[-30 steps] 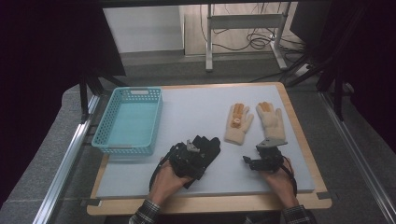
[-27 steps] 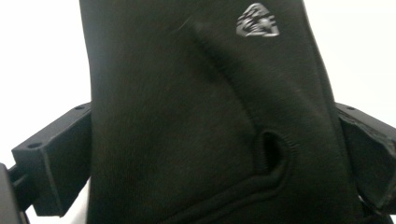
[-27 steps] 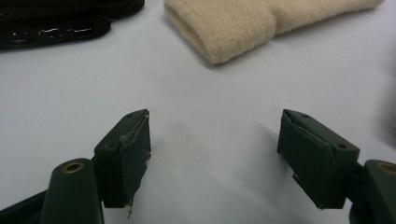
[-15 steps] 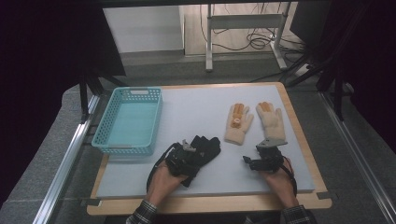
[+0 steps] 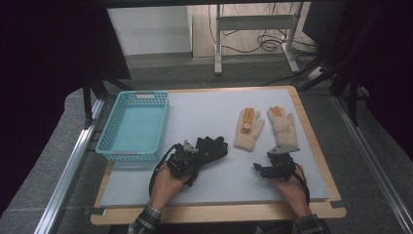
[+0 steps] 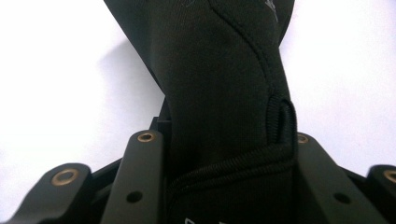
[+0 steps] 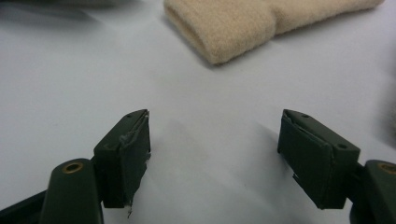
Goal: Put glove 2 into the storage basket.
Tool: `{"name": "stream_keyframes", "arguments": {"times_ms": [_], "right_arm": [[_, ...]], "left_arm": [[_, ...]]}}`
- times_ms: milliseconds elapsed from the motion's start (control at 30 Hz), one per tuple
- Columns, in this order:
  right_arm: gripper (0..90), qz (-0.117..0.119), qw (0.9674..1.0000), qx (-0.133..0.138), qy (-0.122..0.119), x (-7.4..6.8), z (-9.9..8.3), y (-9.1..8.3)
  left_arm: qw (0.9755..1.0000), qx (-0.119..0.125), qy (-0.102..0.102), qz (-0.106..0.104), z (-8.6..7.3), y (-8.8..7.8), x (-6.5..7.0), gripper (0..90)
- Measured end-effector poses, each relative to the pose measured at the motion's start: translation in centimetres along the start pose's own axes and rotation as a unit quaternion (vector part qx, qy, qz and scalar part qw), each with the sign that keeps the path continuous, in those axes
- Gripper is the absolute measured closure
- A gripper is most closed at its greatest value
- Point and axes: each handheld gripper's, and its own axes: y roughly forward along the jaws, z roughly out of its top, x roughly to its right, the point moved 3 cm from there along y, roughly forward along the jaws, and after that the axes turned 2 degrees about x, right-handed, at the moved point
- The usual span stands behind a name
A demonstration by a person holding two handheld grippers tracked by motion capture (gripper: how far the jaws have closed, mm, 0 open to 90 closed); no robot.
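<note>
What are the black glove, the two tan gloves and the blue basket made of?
Black glove: probably smooth stretch fabric, matte, with stitched seams and a corded cuff edge. Tan gloves: fuzzy knit, wool or fleece by the nap; the orange patches' material is unclear. Blue basket: likely moulded plastic, with an even lattice wall.

Even overhead light is brightening the table while the surroundings to the left and right are sitting in deep darkness. Soft shadows are falling under the black glove, which is blurring close to the lens. The pale mat is glaring white.
</note>
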Motion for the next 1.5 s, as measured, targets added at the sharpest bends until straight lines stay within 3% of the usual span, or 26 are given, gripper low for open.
{"name": "stream_keyframes", "arguments": {"times_ms": [633, 900, 1000, 1033, 1067, 1100, 1133, 1267, 1367, 1467, 1500], "right_arm": [[25.0, 0.000, 1.0000, 0.000, 0.001, 0.0, 0.0, 0.0], [25.0, 0.000, 1.0000, 0.000, 0.000, 0.0, 0.0, 0.0], [25.0, 0.000, 1.0000, 0.000, 0.000, 0.0, 0.0, 0.0], [25.0, 0.000, 1.0000, 0.000, 0.000, 0.0, 0.0, 0.0], [25.0, 0.000, 1.0000, 0.000, 0.000, 0.0, 0.0, 0.0], [25.0, 0.000, 1.0000, 0.000, 0.000, 0.0, 0.0, 0.0], [25.0, 0.000, 1.0000, 0.000, 0.000, 0.0, 0.0, 0.0], [25.0, 0.000, 1.0000, 0.000, 0.000, 0.0, 0.0, 0.0], [25.0, 0.000, 1.0000, 0.000, 0.000, 0.0, 0.0, 0.0], [25.0, 0.000, 1.0000, 0.000, 0.000, 0.0, 0.0, 0.0], [25.0, 0.000, 1.0000, 0.000, 0.000, 0.0, 0.0, 0.0]], "left_arm": [[0.9990, 0.026, -0.020, 0.030, 5.4, -3.8, -3.4, 64.2], [0.9972, 0.033, -0.034, 0.058, 7.3, -6.2, -6.4, 64.0], [0.9951, 0.034, -0.050, 0.078, 7.4, -7.3, -8.4, 63.8], [0.9951, 0.034, -0.050, 0.078, 7.4, -7.3, -8.4, 63.8], [0.9937, 0.034, -0.062, 0.087, 7.3, -7.7, -9.5, 63.8], [0.9937, 0.034, -0.062, 0.087, 7.3, -7.7, -9.5, 63.8], [0.9921, 0.032, -0.073, 0.097, 7.1, -8.1, -10.6, 63.8], [0.9885, 0.024, -0.090, 0.119, 6.5, -8.6, -12.7, 63.7], [0.9865, 0.020, -0.099, 0.129, 6.1, -8.8, -13.8, 63.7], [0.9822, 0.014, -0.119, 0.145, 5.3, -9.1, -15.7, 63.6], [0.9822, 0.014, -0.119, 0.145, 5.3, -9.1, -15.7, 63.6]]}}
